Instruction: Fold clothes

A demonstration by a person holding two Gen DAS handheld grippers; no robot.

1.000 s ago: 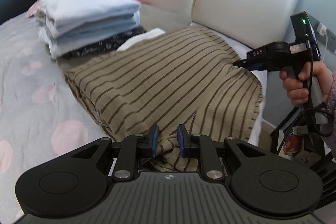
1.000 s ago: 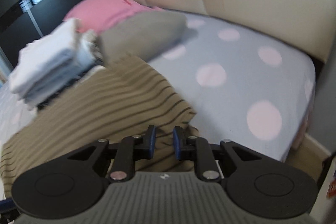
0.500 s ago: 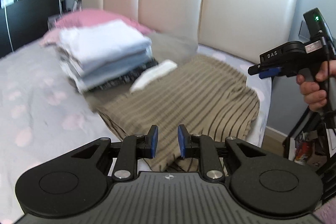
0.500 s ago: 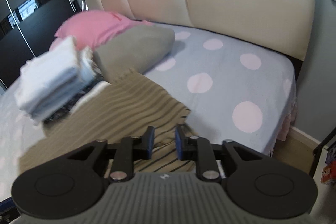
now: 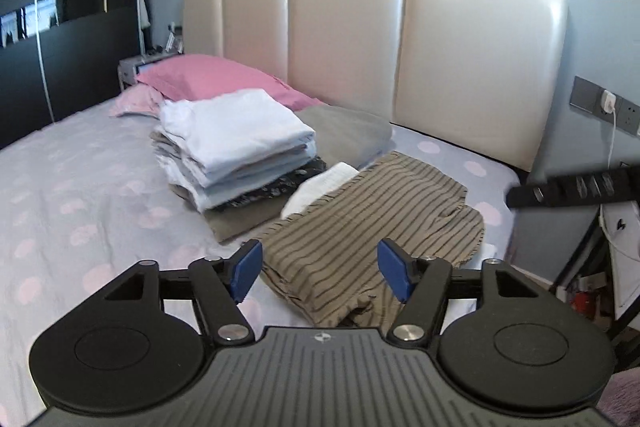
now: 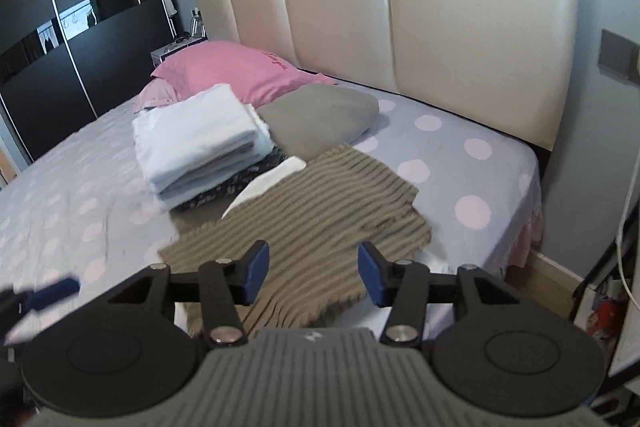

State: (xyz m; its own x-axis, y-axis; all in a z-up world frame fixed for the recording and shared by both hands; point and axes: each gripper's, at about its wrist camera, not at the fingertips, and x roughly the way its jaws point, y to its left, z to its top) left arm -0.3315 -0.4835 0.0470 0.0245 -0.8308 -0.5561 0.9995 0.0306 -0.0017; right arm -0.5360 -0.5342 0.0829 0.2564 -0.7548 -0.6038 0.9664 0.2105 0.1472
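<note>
- Left gripper (image 5: 320, 273), black two-finger tool with blue pads: fills the bottom of the left wrist view, fingers spread wide apart, nothing between them. It is held above the near edge of the bed, aimed toward the headboard.
- Right gripper (image 6: 309, 271), same build: bottom of the right wrist view, fingers likewise spread wide and holding nothing, raised clear of the cloth. In the left wrist view its black body (image 5: 576, 189) juts in from the right edge, blurred.
- Blue tip of the left gripper shows at lower left of the right wrist view, blurred.
- Tan folded garment with thin dark stripes (image 5: 372, 231): lies flat on the grey polka-dot bedsheet (image 5: 72, 187), centre to lower centre of both views, near the bed's right edge. Long axis runs from the lower centre of the frame up toward the right; stripes run along it in the left wrist view. Near end looks bunched.
- A white cloth (image 5: 320, 183) pokes out from under its upper left edge.
- Stack of folded white and pale blue clothes (image 5: 236, 143): left of centre, just beside the striped garment.
- Grey pillow (image 6: 320, 115) and pink pillow (image 6: 236, 69) lie behind, against the cream padded headboard (image 5: 360, 43).
</note>
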